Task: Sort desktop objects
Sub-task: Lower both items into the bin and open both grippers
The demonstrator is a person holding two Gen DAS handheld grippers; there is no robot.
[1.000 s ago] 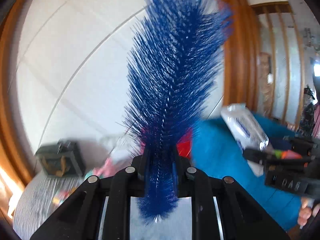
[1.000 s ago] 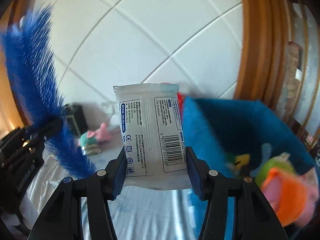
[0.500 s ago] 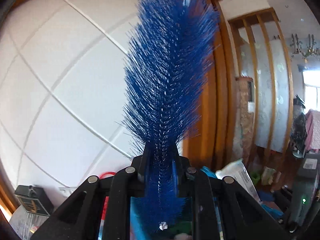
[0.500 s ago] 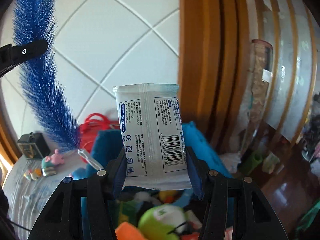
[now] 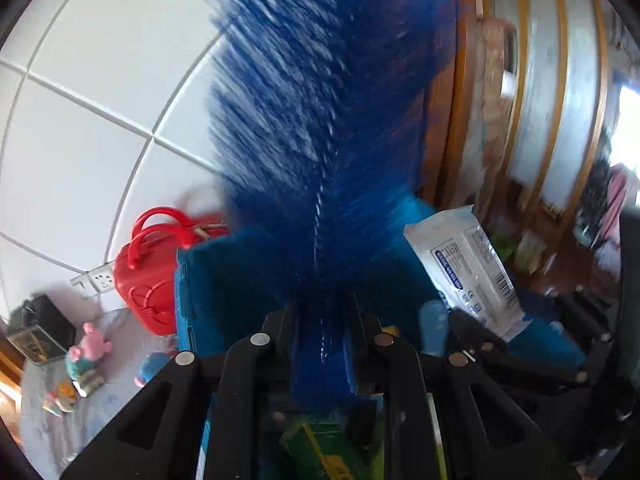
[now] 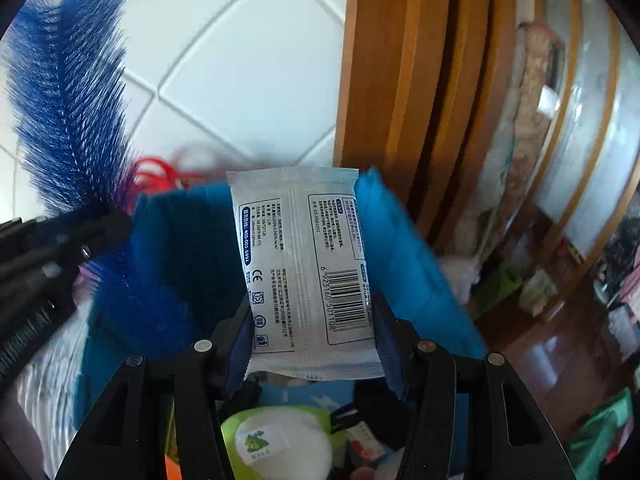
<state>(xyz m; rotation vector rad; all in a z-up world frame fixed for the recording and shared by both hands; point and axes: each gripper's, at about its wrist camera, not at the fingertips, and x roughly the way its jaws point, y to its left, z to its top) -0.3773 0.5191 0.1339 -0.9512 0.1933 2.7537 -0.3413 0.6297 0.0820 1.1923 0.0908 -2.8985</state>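
A blue bristle brush (image 5: 320, 128) stands up out of the left claw (image 5: 320, 320), whose jaws are clamped together on its twisted wire stem; the bristles fan upward in front of the white tiled wall (image 5: 100, 100). In the right wrist view the same brush shows at the left edge, and a white wet-wipe packet (image 6: 304, 264) with a barcode and blue print sits upright in the right claw (image 6: 312, 332), pinched at both sides by the blue pads (image 6: 240, 344). Both held things hang over a blue fabric bin (image 6: 404, 264). Inside the bin, below the packet, lie a green and white round soft toy (image 6: 280, 440) and other mixed small items, too cluttered to tell apart. Just left of the bin, a red toy handbag (image 5: 148, 272) stands against the wall. Further left on the table (image 5: 100, 404), covered in a pale cloth, are a pink pig figure (image 5: 86, 354), a few smaller figures and a dark box (image 5: 38, 332). To the right of the wall stands a wooden door frame (image 6: 400, 100).
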